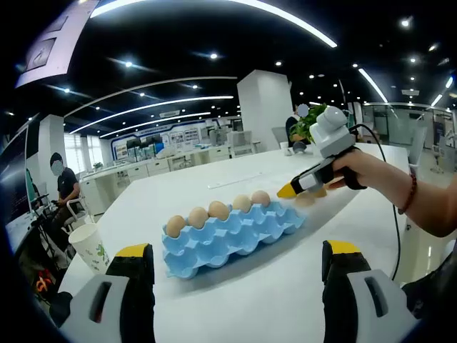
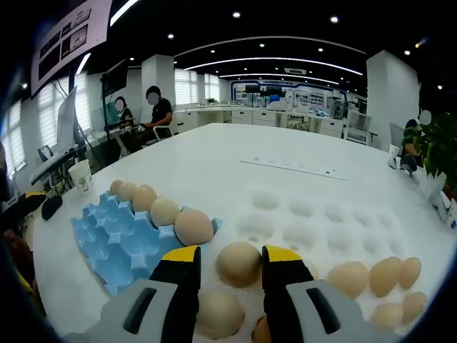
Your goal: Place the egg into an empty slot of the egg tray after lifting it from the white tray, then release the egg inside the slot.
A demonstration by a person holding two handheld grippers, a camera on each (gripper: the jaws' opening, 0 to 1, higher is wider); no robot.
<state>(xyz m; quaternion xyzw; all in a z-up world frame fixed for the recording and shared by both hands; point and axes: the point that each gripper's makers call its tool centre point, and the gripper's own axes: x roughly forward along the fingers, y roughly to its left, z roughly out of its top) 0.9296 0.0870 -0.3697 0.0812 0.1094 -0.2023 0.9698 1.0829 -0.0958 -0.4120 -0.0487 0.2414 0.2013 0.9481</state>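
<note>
A blue egg tray (image 1: 214, 246) lies on the white table with several brown eggs (image 1: 218, 210) along its far row; its near slots are bare. My left gripper (image 1: 238, 249) hovers open in front of it, holding nothing. A hand holds my right gripper (image 1: 303, 187) just past the tray's right end. In the right gripper view, my right gripper (image 2: 232, 251) is open with its jaws on either side of a brown egg (image 2: 238, 264) resting in the white tray (image 2: 314, 214). The blue egg tray (image 2: 125, 239) lies just to its left.
More eggs (image 2: 371, 277) sit at the white tray's right end, and one egg (image 2: 218, 313) lies low between my jaws. A paper cup (image 1: 89, 243) stands near the table's left edge. People sit at desks (image 2: 153, 107) beyond the table. A plant (image 2: 435, 143) stands far right.
</note>
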